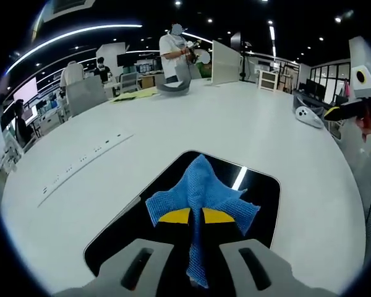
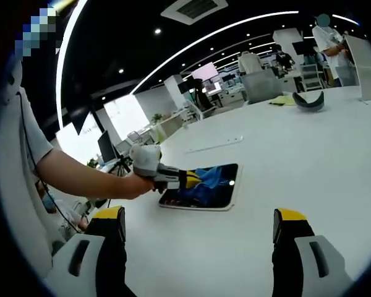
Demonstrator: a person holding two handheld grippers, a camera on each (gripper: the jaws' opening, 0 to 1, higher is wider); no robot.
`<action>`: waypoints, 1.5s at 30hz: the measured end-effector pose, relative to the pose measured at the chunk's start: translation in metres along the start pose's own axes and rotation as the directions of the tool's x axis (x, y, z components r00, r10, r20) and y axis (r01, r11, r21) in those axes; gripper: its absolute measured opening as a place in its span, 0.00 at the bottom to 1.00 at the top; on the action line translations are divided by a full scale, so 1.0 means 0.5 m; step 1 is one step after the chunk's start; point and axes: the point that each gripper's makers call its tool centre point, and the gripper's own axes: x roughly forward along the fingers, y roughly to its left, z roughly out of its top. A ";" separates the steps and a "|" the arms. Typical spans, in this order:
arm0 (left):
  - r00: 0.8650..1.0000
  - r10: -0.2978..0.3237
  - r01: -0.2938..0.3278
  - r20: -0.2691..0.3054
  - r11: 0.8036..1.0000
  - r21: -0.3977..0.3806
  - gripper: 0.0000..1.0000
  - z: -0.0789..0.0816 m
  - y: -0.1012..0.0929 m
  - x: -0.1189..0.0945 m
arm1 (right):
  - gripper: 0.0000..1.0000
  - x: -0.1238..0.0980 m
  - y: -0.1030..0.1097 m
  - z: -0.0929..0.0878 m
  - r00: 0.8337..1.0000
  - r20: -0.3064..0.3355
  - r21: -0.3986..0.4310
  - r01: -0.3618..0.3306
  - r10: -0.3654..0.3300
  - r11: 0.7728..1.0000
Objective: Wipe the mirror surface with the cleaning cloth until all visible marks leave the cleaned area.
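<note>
Blue microfibre cleaning cloth (image 1: 199, 192) pinched between the yellow-tipped jaws of the left gripper (image 1: 195, 218), bunched at the tips and fanned out forward across the mirror (image 1: 260, 185). Tail of the cloth hanging back between the two grey jaw bodies toward the bottom of the left gripper view. Mirror lying flat on the white table (image 1: 247, 130), dark and glossy, rounded corners, pale rim, a bright strip of ceiling light reflected just right of the cloth. Marks on the glass too hard to make out under the reflections, possibly some beneath the cloth.

Seen from the right gripper view: same mirror (image 2: 226, 195) well ahead on the table (image 2: 297, 154), left gripper (image 2: 188, 180) reaching in from the left over its near edge, held by a hand (image 2: 139, 184) on a bare forearm, cloth (image 2: 211, 179) a blue patch on the dark surface. Right gripper (image 2: 201, 226) spread wide, yellow tips far apart at either side of the lower frame, nothing between them, apart from the mirror and above bare tabletop.

Farther off on the table: a dark grey curved object (image 1: 173, 86) and yellow sheets (image 1: 136, 94). A person in a white shirt (image 1: 173, 55) standing at the far end; others seated by monitors at the left.
</note>
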 end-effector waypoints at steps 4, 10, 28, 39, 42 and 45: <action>1.000 0.004 -0.004 0.001 1.000 -0.002 0.03 -0.004 0.004 -0.006 | 1.00 0.001 0.006 0.000 1.000 0.010 -0.003 -0.007 0.007 1.000; 1.000 0.011 -0.011 0.000 1.000 -0.002 0.03 -0.009 0.008 -0.013 | 1.00 0.002 0.003 -0.002 1.000 0.011 0.009 -0.005 0.005 1.000; 0.998 0.055 -0.056 -0.018 0.998 -0.040 0.03 -0.046 0.040 -0.065 | 1.00 0.004 0.008 0.007 1.000 0.027 0.010 -0.010 0.010 1.000; 0.997 0.073 -0.074 -0.031 0.996 -0.041 0.03 -0.056 0.045 -0.079 | 1.00 0.002 0.013 0.008 0.999 0.032 0.010 -0.017 0.017 1.000; 0.997 0.073 -0.074 -0.036 0.996 -0.040 0.03 -0.058 0.047 -0.083 | 1.00 0.004 0.015 0.012 0.999 0.036 0.009 -0.019 0.018 1.000; 0.996 0.074 -0.076 -0.038 0.996 -0.040 0.03 -0.061 0.050 -0.087 | 1.00 0.006 0.017 0.013 0.999 0.036 0.006 -0.020 0.020 1.000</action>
